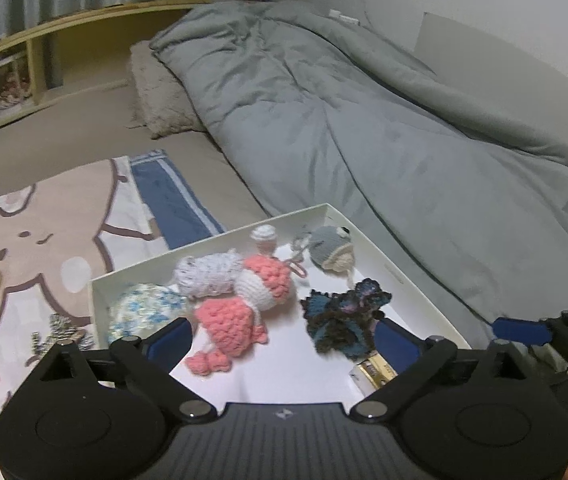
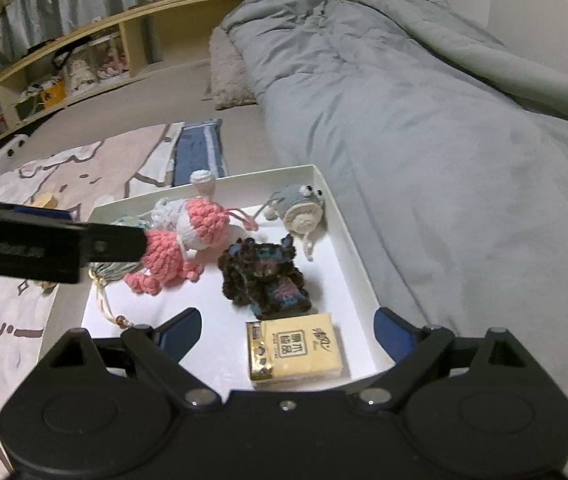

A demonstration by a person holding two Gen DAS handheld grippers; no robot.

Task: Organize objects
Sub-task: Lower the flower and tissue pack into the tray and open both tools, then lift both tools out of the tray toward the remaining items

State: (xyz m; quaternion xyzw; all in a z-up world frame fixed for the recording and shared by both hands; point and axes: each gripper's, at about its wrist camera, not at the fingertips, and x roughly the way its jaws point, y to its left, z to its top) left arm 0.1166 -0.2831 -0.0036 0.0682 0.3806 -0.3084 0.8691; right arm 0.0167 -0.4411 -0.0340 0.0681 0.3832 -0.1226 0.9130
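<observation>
Crocheted toys (image 2: pixel 188 248) lie jumbled in white box (image 2: pixel 348 240).

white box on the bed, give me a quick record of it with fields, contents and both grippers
box: white box, open, on the bed beside a grey duvet
contents: pink toy, dark toy, grey toy, tissue pack
left gripper: jaws open, over the box, empty
right gripper: jaws open, above the tissue pack, empty
</observation>
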